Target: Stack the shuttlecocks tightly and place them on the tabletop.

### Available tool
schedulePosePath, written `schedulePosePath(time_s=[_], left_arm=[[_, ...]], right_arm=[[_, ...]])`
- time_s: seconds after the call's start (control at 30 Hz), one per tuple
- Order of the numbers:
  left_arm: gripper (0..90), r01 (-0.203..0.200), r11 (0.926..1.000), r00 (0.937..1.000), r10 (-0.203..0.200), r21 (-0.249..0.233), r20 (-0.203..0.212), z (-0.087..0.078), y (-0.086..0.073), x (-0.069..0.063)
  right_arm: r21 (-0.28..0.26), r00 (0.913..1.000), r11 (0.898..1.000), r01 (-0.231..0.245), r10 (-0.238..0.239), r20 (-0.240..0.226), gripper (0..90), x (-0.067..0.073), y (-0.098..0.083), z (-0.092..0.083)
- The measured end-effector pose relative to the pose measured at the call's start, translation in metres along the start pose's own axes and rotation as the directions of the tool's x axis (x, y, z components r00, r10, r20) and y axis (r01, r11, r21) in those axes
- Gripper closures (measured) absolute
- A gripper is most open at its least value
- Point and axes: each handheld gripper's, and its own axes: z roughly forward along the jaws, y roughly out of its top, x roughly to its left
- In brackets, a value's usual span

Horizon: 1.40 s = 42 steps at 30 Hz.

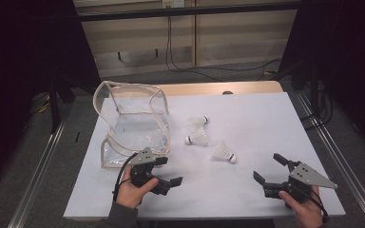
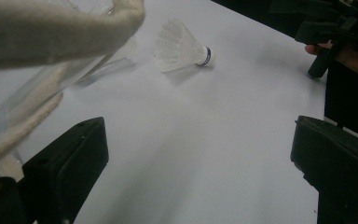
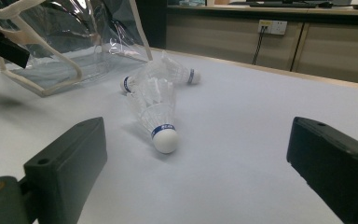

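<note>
Three white shuttlecocks lie on the white table (image 1: 247,109): one farthest back (image 1: 198,121), one in the middle (image 1: 197,138), and one nearest me (image 1: 224,153). A clear plastic bag (image 1: 133,118) with cream trim stands open at the left. My left gripper (image 1: 169,171) is open just in front of the bag, with nothing between its jaws. My right gripper (image 1: 269,168) is open at the front right, facing the nearest shuttlecock (image 3: 158,116). In the left gripper view the bag's trim (image 2: 51,32) is close at the upper left and a shuttlecock (image 2: 182,46) lies ahead.
The table's wooden far edge (image 1: 218,88) shows behind the white top. Cables (image 1: 204,71) run across the floor beyond. Metal rails (image 1: 38,171) flank the table on both sides. Bare tabletop (image 1: 218,194) lies between the two grippers.
</note>
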Motion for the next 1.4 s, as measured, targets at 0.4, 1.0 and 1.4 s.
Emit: schedulePosePath(time_s=[0.4,1.0,1.4], left_arm=[[3.7,-0.011,0.9999,0.9998,0.011,-0.005,-0.018,-0.009,-0.003,0.005],[3.7,-0.015,0.9999,0.9987,0.015,-0.004,-0.049,-0.024,-0.01,0.01],[3.6,-0.016,0.9998,0.9981,0.015,-0.008,-0.059,-0.03,-0.013,0.016]], right_arm=[[0.0,1.0,1.0,0.001,-0.001,0.001,4.3,0.0,0.0,0.0],[0.0,1.0,1.0,0.001,-0.001,0.002,4.3,0.0,0.0,0.0],[0.001,1.0,1.0,0.002,-0.002,0.002,4.3,0.0,0.0,-0.001]])
